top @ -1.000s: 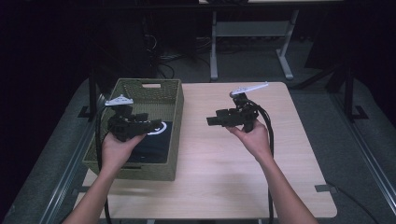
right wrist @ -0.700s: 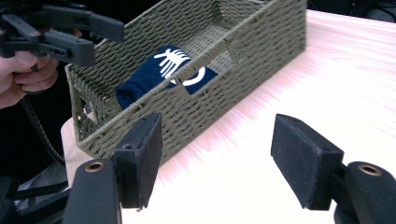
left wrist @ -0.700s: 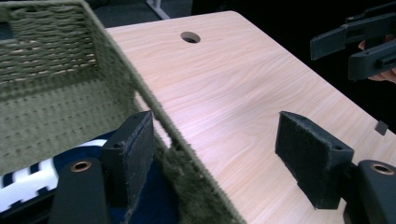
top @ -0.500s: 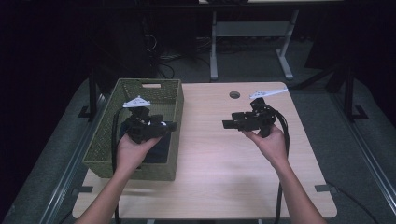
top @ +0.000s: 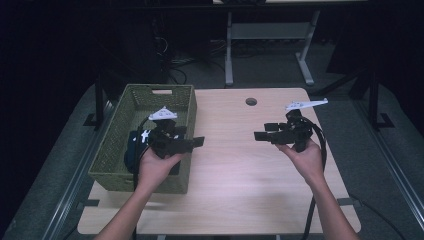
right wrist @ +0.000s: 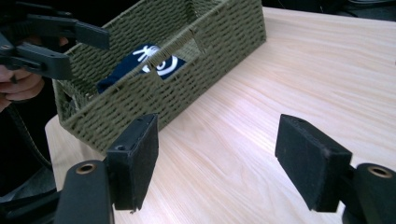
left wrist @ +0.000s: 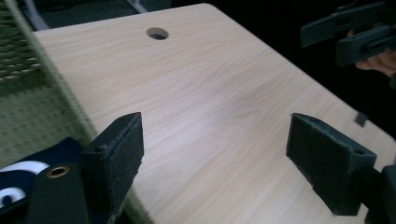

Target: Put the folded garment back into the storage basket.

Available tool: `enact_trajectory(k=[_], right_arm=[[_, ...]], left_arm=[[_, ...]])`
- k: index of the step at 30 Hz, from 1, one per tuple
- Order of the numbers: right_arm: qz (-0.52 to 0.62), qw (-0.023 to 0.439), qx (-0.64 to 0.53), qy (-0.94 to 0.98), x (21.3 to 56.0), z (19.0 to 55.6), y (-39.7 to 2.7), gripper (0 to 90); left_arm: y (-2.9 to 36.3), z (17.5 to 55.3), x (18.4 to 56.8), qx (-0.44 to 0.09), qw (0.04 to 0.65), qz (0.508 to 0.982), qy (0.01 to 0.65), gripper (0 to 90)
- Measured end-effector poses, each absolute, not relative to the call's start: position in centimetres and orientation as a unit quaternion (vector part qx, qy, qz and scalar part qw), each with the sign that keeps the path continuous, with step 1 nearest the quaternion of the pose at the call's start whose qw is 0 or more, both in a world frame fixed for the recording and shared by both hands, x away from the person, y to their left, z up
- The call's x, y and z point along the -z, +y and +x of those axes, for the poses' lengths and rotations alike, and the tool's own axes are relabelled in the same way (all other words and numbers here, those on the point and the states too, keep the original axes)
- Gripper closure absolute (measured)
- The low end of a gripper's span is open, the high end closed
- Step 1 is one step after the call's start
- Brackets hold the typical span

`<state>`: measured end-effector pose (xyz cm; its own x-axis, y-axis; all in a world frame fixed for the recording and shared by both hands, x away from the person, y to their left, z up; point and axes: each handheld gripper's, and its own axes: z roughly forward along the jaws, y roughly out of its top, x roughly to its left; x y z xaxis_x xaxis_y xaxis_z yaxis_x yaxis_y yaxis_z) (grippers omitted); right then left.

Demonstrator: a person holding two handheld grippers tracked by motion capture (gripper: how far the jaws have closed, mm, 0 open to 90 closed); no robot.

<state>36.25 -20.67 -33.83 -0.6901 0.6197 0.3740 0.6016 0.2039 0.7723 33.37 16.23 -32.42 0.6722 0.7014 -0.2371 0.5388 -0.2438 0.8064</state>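
The green woven basket sits on the left part of the light wooden table, its right wall running alongside the bare middle of the tabletop. Inside it, on the floor toward the near end, lies a dark blue cloth with a white print, touched by neither tool.

The left gripper hovers over the basket's right rim, jaws reaching past that edge out over the wood. Its jaws have just been opening and stand wide apart with nothing between the pads.

The right gripper is held well to the right of the basket, above the table's right half and pointing back toward the basket. Its jaws have also just been opening; they gape, empty, over bare board.

Between the basket's right wall and the right gripper the tabletop is open wood. A round hole lies beyond the basket, near the table's far edge.
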Motion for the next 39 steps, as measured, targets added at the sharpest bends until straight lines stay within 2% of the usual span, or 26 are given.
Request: enact_trajectory(k=[8, 17, 28, 34, 39], right_arm=[[0.402, 0.018, -0.491, 0.772, 33.8, 35.7, -22.2, 27.7], [0.412, 0.035, -0.48, 0.774, 34.4, 34.6, -24.1, 27.7], [0.429, 0.055, -0.479, 0.764, 35.6, 32.6, -27.2, 28.4], [0.445, 0.073, -0.466, 0.761, 37.1, 30.9, -28.8, 29.2], [0.456, 0.078, -0.456, 0.76, 38.7, 29.8, -29.7, 28.1]], left_arm=[[14.5, 32.7, 32.4, -0.099, 0.468, 0.793, 0.377, 18.8], [12.0, 31.4, 32.5, -0.088, 0.491, 0.79, 0.356, 18.9], [9.1, 29.0, 34.3, -0.065, 0.506, 0.795, 0.328, 20.8], [7.6, 27.9, 36.0, -0.044, 0.499, 0.805, 0.317, 20.8], [6.6, 27.1, 37.3, -0.049, 0.503, 0.806, 0.307, 22.2]])
